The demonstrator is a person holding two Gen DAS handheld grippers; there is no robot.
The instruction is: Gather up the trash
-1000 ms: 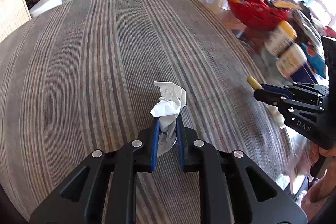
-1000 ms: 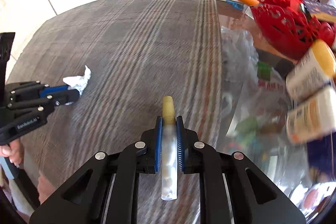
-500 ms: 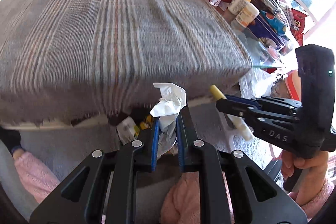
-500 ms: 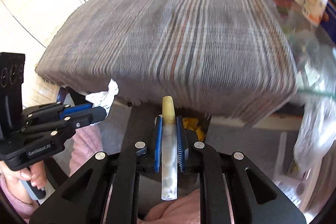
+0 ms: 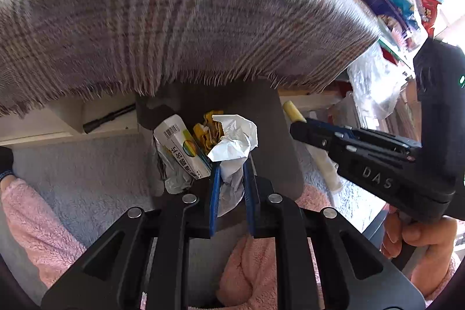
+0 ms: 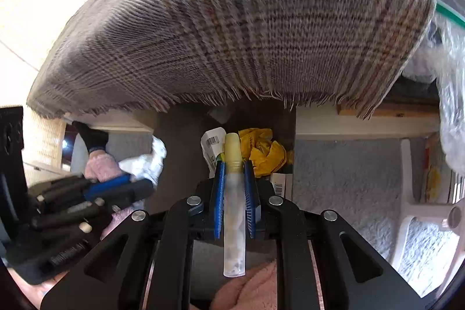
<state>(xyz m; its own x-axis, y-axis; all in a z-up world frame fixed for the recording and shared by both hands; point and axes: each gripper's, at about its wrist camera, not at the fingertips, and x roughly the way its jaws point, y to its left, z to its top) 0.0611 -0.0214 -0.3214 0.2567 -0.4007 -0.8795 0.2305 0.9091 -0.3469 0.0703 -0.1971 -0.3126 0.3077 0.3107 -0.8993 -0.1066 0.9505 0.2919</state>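
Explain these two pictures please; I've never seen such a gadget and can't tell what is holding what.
No machine here: a person holds a handheld claw in each hand, each carrying a camera that looks along its fingers. In the left camera's picture, the left claw grips a crumpled white paper. In the right camera's picture, the right claw grips a clear tube with a yellowish cap. Both hang over a dark bin of wrappers, below the fringed plaid tablecloth.
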